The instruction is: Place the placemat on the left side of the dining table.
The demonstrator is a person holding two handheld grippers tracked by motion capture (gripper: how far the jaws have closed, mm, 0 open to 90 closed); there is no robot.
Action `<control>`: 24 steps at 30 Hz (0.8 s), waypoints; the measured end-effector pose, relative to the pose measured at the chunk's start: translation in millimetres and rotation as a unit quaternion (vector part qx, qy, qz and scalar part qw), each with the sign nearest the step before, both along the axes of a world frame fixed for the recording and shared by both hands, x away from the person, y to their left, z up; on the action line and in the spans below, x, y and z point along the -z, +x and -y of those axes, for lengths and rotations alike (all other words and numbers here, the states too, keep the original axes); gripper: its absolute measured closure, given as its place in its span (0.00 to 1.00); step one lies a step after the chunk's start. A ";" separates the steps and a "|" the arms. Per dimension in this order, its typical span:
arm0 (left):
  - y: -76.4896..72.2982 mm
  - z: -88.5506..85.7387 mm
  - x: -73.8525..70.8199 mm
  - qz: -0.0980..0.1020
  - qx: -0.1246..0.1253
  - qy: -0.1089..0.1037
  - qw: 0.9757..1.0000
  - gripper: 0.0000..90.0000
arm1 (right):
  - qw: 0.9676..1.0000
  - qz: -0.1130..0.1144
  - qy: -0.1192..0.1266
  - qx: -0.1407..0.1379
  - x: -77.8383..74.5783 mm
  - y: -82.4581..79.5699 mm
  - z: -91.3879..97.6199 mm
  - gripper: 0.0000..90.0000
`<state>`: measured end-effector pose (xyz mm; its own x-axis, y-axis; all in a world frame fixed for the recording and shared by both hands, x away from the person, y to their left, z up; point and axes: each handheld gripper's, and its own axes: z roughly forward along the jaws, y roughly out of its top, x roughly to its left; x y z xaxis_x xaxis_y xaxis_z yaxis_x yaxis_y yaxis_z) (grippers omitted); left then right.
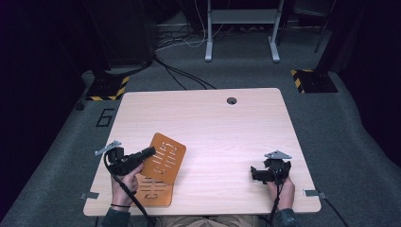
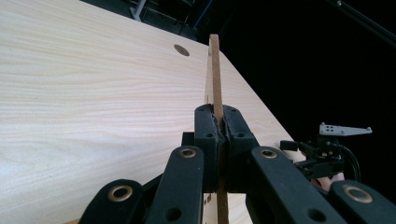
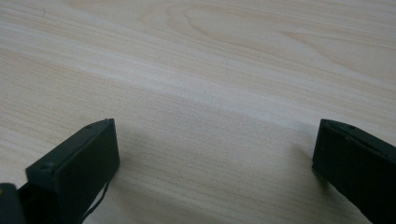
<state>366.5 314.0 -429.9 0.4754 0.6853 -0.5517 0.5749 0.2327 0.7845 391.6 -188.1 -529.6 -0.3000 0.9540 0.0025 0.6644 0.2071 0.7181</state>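
Orange stencil plate [image 1: 166,159] is clamped edge-on by left gripper [image 2: 218,122] near desk's [image 1: 227,127] front-left corner; cut-outs are seen from above; right gripper [image 3: 215,154] is held agape over bare woodgrain.

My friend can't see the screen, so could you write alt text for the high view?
A person at a light wooden table lifts one orange stencil plate, tilted, in the closed fingers of the left gripper, above a second orange plate lying flat. The right gripper rests open on the table, holding nothing.
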 end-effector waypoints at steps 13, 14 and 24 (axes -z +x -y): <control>8.2 -5.2 -11.1 0.012 -0.013 0.008 1.000 0.96 | 1.000 0.000 0.000 0.000 0.0 0.0 0.0 0.00; 8.3 -6.1 -12.3 0.010 -0.014 0.010 1.000 0.96 | 1.000 0.000 0.000 0.000 0.0 0.0 0.0 0.00; 15.8 -14.3 -21.9 0.016 -0.028 0.016 0.999 0.96 | 1.000 0.000 0.000 0.000 0.0 0.0 0.0 0.00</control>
